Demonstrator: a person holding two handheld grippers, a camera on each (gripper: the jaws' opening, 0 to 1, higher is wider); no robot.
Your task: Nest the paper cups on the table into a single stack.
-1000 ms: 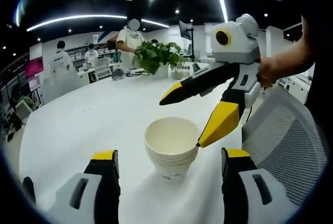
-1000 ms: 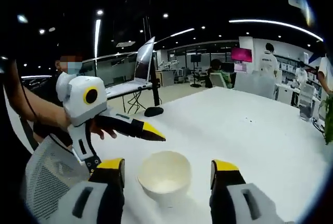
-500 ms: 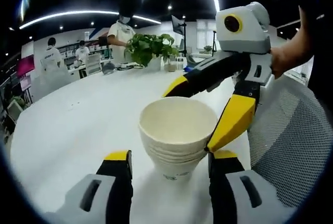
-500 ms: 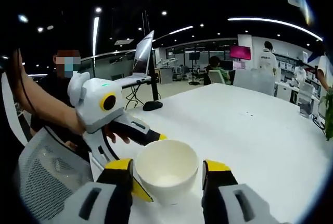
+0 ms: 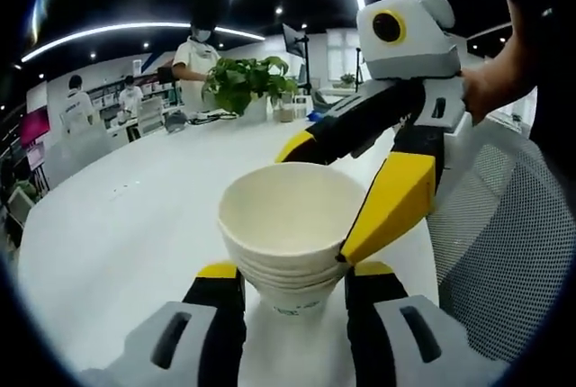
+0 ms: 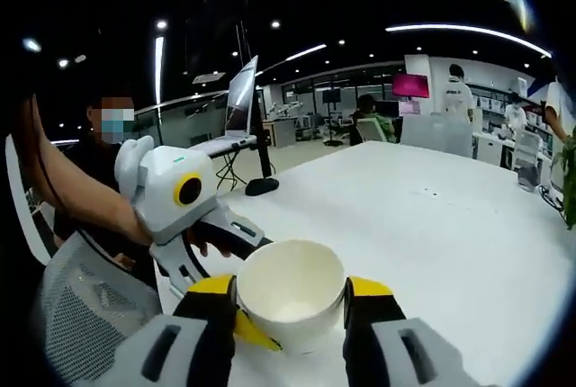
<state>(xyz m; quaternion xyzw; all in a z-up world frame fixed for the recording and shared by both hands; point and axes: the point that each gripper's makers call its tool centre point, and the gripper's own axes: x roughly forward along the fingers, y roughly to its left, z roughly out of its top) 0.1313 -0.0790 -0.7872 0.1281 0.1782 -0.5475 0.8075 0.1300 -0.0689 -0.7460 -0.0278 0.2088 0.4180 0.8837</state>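
Cups — already nested — are gripped between the left gripper jaws, and the right gripper jaws are closed on the same stack from the opposite side. A light, even squeeze is advised — paper walls buckle easily.

no words or numbers can be read here. there is a small dark mark low on the stack of paper cups, but it is too blurry to read.
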